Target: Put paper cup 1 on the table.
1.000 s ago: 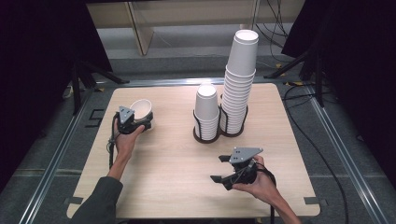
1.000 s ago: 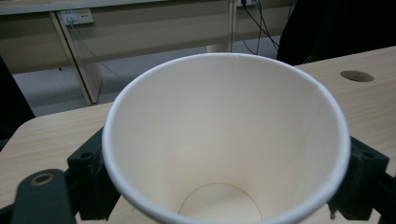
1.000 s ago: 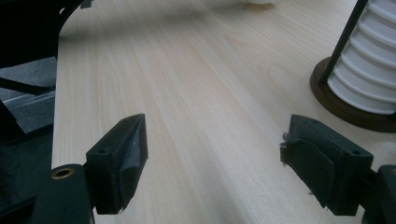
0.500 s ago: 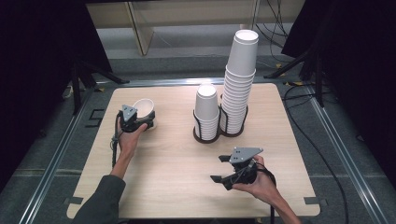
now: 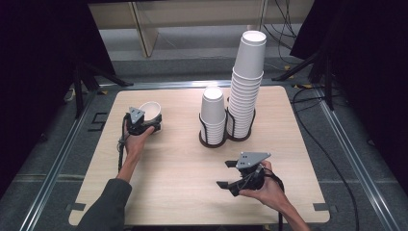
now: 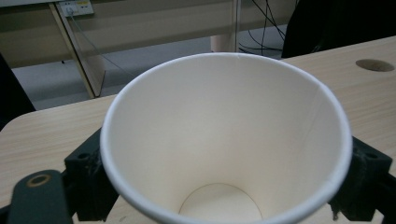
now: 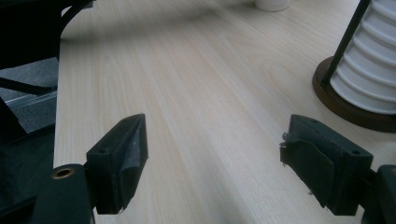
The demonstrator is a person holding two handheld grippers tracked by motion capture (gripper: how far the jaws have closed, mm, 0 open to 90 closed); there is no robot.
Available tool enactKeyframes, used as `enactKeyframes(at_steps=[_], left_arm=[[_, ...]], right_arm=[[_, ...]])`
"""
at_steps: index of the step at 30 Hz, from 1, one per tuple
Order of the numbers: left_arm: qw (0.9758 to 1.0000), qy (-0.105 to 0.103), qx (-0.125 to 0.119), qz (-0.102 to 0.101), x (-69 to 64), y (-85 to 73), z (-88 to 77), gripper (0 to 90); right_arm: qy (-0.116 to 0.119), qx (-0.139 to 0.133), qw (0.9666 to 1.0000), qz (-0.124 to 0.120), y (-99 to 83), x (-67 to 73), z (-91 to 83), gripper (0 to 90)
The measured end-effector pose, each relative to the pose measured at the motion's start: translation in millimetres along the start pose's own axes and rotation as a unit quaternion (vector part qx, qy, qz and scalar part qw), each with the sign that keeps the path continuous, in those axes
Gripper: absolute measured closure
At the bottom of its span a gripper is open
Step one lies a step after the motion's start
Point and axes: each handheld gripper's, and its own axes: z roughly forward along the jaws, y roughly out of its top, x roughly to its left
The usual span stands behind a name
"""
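The left gripper (image 5: 144, 121), jaws just easing apart around the paper cup (image 5: 150, 112), needs a gentle mid-wall grip because the cup is light and crushable, while the right gripper (image 5: 231, 174) waits with jaws wide apart.

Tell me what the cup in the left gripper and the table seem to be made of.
Cup: probably paper, matte white inside, judging by the rolled rim and the faint side seam.
Table: looks like pale wood or wood-grain laminate, smooth, with straight grain lines; which one, the look leaves open.
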Motion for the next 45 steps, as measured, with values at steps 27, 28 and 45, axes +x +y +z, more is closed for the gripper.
enactKeyframes(at_steps=[27, 28, 45], left_arm=[[0.9989, -0.043, 0.017, 0.006, 6.6, -19.3, -13.5, 14.2], [0.9989, -0.045, 0.016, 0.003, 6.6, -19.3, -14.5, 14.2], [0.9971, -0.074, 0.019, -0.006, 13.5, -19.6, -56.8, 14.5]], right_arm=[[0.009, 0.006, 0.9999, 0.010, 0.1, 1.9, 0.7, 22.2], [0.009, 0.006, 0.9999, 0.009, 0.1, 1.9, 0.8, 22.2], [-0.016, -0.008, 0.9996, 0.020, 1.7, -3.4, -7.0, 22.0]])
